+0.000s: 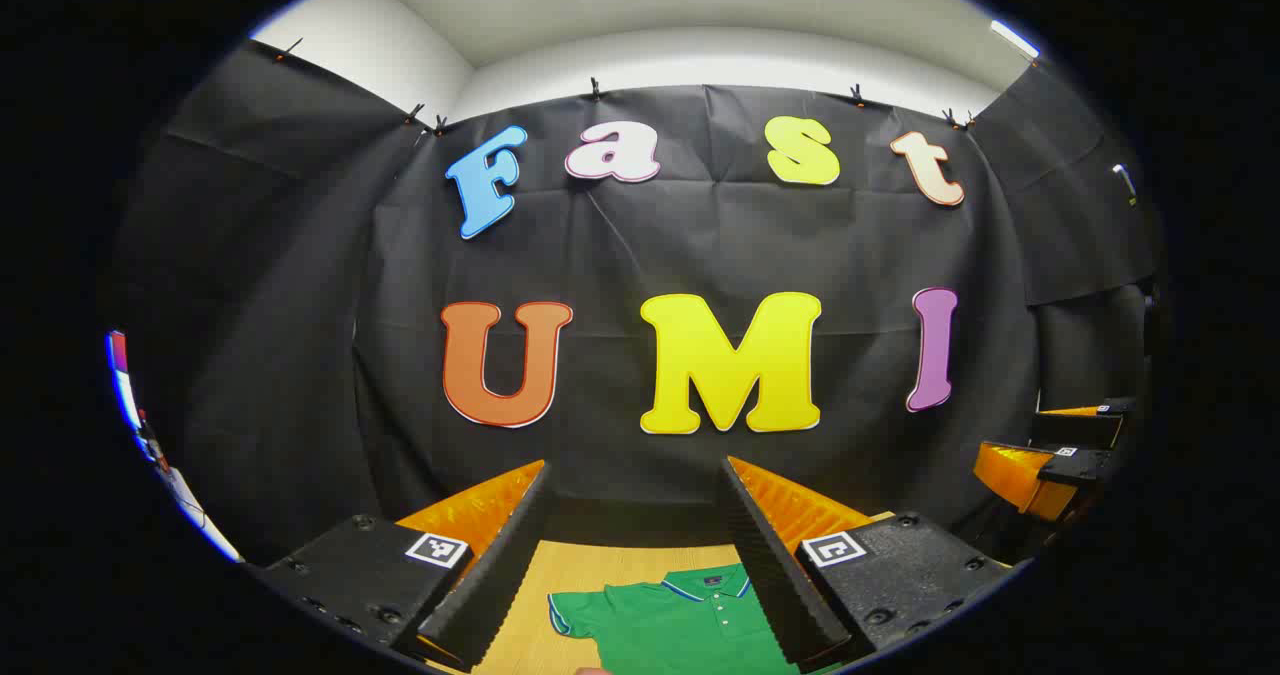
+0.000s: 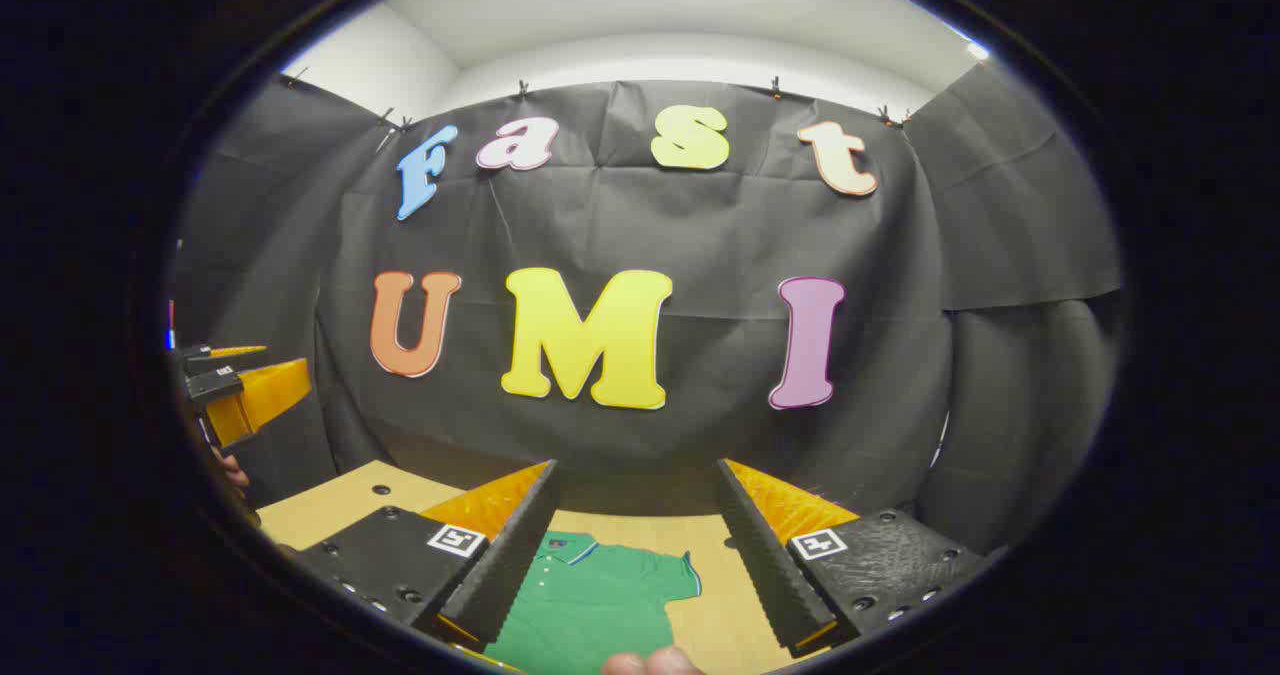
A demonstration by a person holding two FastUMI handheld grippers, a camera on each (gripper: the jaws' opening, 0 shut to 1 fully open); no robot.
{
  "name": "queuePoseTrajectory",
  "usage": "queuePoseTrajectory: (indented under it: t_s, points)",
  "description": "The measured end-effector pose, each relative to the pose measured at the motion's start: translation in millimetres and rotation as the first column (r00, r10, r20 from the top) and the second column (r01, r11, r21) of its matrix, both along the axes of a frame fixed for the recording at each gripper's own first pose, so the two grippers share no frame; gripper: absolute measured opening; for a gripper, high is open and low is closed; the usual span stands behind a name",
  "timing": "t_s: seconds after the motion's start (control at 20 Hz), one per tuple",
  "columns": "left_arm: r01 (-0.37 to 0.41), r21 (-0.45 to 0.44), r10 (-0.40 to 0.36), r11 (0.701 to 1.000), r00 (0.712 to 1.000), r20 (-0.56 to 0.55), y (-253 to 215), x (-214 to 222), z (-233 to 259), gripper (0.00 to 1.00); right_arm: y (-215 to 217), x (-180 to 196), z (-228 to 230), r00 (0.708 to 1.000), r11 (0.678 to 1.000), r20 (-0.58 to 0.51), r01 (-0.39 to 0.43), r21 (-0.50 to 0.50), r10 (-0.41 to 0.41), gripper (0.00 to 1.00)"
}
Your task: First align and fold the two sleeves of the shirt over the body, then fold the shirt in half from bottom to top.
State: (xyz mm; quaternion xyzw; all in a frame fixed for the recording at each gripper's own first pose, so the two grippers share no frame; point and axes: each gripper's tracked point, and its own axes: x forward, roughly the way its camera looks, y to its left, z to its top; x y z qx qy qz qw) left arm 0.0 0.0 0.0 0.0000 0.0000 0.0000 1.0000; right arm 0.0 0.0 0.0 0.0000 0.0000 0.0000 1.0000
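- At the bottom of the left gripper view, the left gripper (image 1: 634, 555) shows two wedge-shaped fingers with ribbed inner faces; they stand wide apart and hold nothing, and each carries a blocky, pebbled mount with a square printed marker.
- Between those fingers, low in the frame, lies the green shirt (image 1: 665, 627): a short-sleeved polo of soft knit, with a striped collar edge and a buttoned placket, spread flat.
- It rests on a wooden table (image 1: 600, 560) with pale, smooth grain.
- A fingertip (image 1: 596, 671) pokes in at the very bottom edge.
- At the right edge of this view the right gripper (image 1: 1050, 455) hangs in the air, its fingers apart.
- In the right gripper view, the right gripper's own ribbed fingers (image 2: 635, 545) are likewise spread wide and empty, at the bottom of the frame.
- The shirt (image 2: 590, 600) lies between them, collar at its upper left, one sleeve reaching right.
- At the left edge, the left gripper (image 2: 245, 385) is held aloft.
- Creased black cloth (image 2: 720, 225) is clipped up as the backdrop.
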Motion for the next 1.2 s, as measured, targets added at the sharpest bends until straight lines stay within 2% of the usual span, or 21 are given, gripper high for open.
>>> queuePoseTrajectory:
  t_s: [0.95,1.0,1.2]
  points:
    - [0.000,0.017,0.000,1.000,0.999,-0.044,-7,1,-14,1.00,-3,16,-24,0.997,1.000,-0.076,-0.025,0.005,0.026,0.97]
    - [-0.001,0.019,0.001,1.000,0.999,-0.045,-9,3,-14,0.98,-5,17,-25,0.997,1.000,-0.079,-0.026,0.005,0.026,0.93]
    - [-0.008,0.017,0.008,1.000,0.999,-0.052,-12,5,-20,1.00,-16,34,-45,0.992,0.999,-0.120,-0.032,0.009,0.032,0.97]
